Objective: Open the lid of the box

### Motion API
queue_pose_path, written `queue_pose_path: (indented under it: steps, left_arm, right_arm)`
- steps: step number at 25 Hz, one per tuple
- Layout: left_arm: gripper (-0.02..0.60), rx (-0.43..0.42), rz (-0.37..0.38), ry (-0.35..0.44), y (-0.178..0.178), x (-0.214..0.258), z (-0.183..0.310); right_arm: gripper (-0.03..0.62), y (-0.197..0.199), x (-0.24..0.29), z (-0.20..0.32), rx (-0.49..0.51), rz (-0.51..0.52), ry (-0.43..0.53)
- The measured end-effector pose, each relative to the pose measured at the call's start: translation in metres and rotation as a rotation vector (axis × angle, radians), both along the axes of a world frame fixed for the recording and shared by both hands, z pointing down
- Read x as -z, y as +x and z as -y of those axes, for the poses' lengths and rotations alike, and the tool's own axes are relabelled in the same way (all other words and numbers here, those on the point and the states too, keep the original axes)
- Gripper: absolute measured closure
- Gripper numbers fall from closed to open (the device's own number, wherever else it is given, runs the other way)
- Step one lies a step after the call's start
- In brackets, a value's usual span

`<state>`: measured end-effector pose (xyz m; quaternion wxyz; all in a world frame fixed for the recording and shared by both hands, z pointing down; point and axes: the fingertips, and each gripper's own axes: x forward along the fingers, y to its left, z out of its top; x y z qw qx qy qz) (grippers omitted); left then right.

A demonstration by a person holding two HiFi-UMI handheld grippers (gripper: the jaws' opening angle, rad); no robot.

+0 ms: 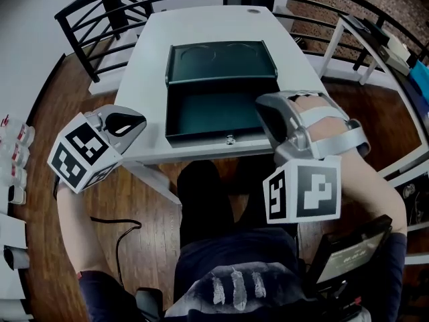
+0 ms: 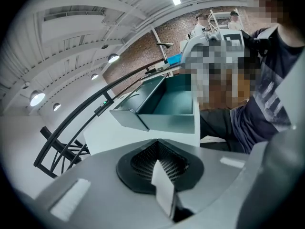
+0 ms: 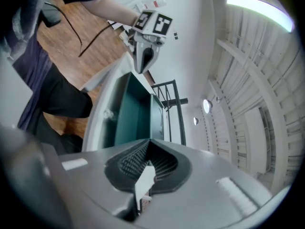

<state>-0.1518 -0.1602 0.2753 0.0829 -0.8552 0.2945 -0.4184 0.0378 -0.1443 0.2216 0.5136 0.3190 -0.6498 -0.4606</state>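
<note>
A dark green metal box (image 1: 214, 113) sits on the white table (image 1: 201, 25), its lid (image 1: 221, 60) swung back and standing open behind the empty tray. A small round lock (image 1: 230, 139) shows on the front wall. My right gripper (image 1: 265, 102) hovers at the box's front right corner with its jaws together and nothing between them. My left gripper (image 1: 134, 121) hangs off the table's front left edge, also shut and empty. The left gripper view shows the box (image 2: 169, 101) beyond the closed tip (image 2: 157, 141). In the right gripper view the box (image 3: 138, 113) lies past the closed tip (image 3: 149, 141).
A black railing (image 1: 100, 19) curves round the back of the table. A white frame stand (image 1: 362, 45) is at the right, and small bottles (image 1: 13, 146) at the far left. A black cable (image 1: 120, 233) lies on the wood floor. The person's legs are under the table's front edge.
</note>
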Motion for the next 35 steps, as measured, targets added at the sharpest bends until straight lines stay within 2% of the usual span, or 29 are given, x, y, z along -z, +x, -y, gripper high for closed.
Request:
queue_pose_path:
  steps: [2,6,12,19,24,30,35]
  left_arm:
    - [0.565,0.004,0.004,0.006,0.003,0.0,0.01]
    - [0.565,0.021,0.027,0.008,0.006,-0.01,0.026]
    - [0.565,0.039,0.043,-0.005,0.007,-0.02,0.043]
    - [0.565,0.059,0.094,0.006,0.002,-0.038,0.063]
    - [0.565,0.074,0.04,0.004,0.003,-0.041,0.066]
    - [0.566,0.08,-0.011,-0.052,0.001,-0.043,0.069]
    - [0.566,0.09,-0.014,-0.053,0.001,-0.042,0.073]
  right_arm:
    - [0.589,0.026,0.014,0.028,-0.069,0.015,0.039]
    - [0.589,0.09,0.026,0.085,-0.203,-0.02,0.097]
    - [0.591,0.151,-0.016,0.128,-0.289,-0.036,0.025]
    - [0.591,0.143,-0.056,0.15,-0.256,-0.059,-0.042]
    - [0.591,0.135,-0.07,0.155,-0.249,-0.063,-0.099]
    - [0.59,0.135,-0.078,0.158,-0.259,-0.068,-0.133]
    - [0.589,0.131,-0.083,0.157,-0.255,-0.076,-0.145]
